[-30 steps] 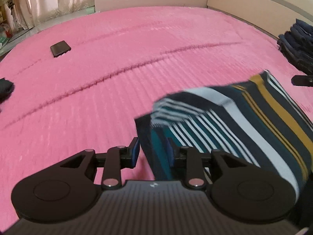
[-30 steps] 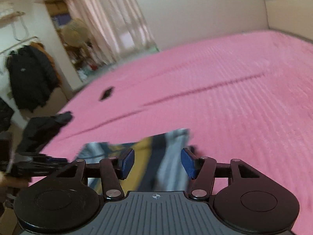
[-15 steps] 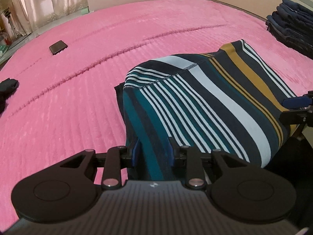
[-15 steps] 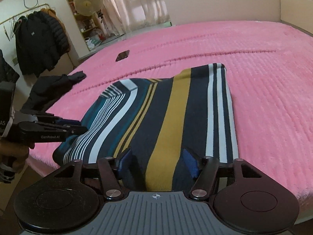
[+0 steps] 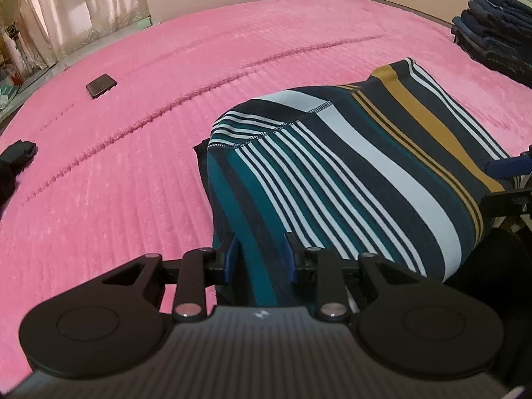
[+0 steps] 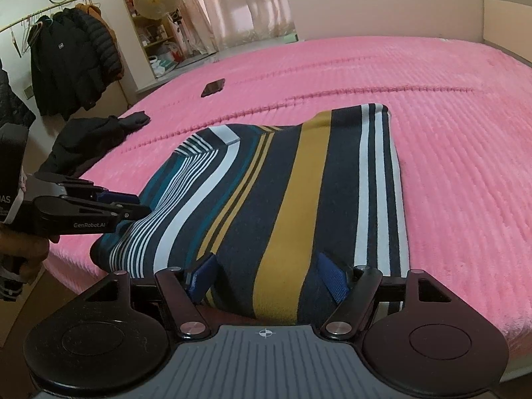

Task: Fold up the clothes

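Observation:
A striped garment in navy, white, teal and mustard lies folded near the front edge of the pink bed; it also shows in the right wrist view. My left gripper has its jaws around the garment's near left edge, with a gap at the pads. My right gripper stands with jaws wide apart around the near right edge, the cloth lying slack between them. The left gripper also shows from the side in the right wrist view.
A stack of folded dark clothes sits at the far right of the bed. A small black flat object lies far left. A black garment lies at the bed's left edge. Coats hang beyond.
The garment was swung down and laid flat on the bed. Both grippers came back toward the front edge, and the right gripper's jaws have opened wider around the cloth.

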`<state>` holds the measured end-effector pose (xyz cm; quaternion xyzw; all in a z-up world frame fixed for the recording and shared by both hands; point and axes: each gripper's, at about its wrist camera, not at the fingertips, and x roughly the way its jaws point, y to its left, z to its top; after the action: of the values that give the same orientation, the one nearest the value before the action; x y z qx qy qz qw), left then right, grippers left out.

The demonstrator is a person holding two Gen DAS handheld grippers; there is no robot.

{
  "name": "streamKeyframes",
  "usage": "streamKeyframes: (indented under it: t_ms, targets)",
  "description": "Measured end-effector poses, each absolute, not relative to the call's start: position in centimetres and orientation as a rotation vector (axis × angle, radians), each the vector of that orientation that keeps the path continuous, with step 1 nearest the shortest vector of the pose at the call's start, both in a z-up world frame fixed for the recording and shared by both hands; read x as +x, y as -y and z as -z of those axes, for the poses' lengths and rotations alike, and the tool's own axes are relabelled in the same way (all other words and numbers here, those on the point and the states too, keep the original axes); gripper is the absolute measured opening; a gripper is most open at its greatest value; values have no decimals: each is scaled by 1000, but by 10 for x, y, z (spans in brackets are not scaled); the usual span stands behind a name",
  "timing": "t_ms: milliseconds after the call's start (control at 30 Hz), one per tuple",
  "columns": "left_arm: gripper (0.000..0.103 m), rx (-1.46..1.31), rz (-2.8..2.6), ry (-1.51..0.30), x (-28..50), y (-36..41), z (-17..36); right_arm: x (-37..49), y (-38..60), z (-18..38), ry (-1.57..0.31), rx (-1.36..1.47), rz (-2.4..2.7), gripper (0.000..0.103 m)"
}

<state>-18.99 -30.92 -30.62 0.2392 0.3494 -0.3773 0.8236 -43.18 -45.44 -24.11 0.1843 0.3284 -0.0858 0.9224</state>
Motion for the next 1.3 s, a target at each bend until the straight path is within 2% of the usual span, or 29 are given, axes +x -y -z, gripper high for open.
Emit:
streamKeyframes:
  t_ms: [233, 400, 533, 633, 700, 833, 967, 1000, 1033, 1067, 1233, 1300]
  targets:
    - [24, 446, 851, -729, -177, 310, 289, -418, 476, 231, -678, 445, 155, 73]
    - [24, 447, 907, -705, -147, 338, 282, -375, 515, 220, -666, 413, 168, 73]
    - [24, 420, 951, -746, -114, 366, 296, -331, 554, 232, -687, 459, 145, 72]
    - [29, 357, 959, -800, -91, 376, 313, -311, 592, 251, -696, 546, 192, 72]
    - [32, 317, 962, -819, -80, 377, 318, -307, 609, 260, -686, 606, 190, 72]
    - [33, 328, 961, -815, -78, 379, 316, -310, 609, 253, -708, 572, 159, 72]
    - [28, 375, 948, -757, -96, 366, 300, -346, 588, 225, -659, 522, 160, 73]
    - [28, 388, 953, -732, -104, 359, 295, -361, 579, 222, -643, 516, 151, 77]
    - [29, 392, 965, -712, -114, 350, 291, -373, 572, 224, -648, 511, 140, 92]
    - [29, 390, 977, -704, -122, 343, 289, -382, 565, 231, -672, 507, 127, 96]
    - [30, 430, 982, -665, -168, 302, 283, -434, 549, 251, -688, 562, 213, 96]
    - [43, 486, 1009, -612, -194, 287, 281, -454, 528, 242, -643, 467, 174, 96]
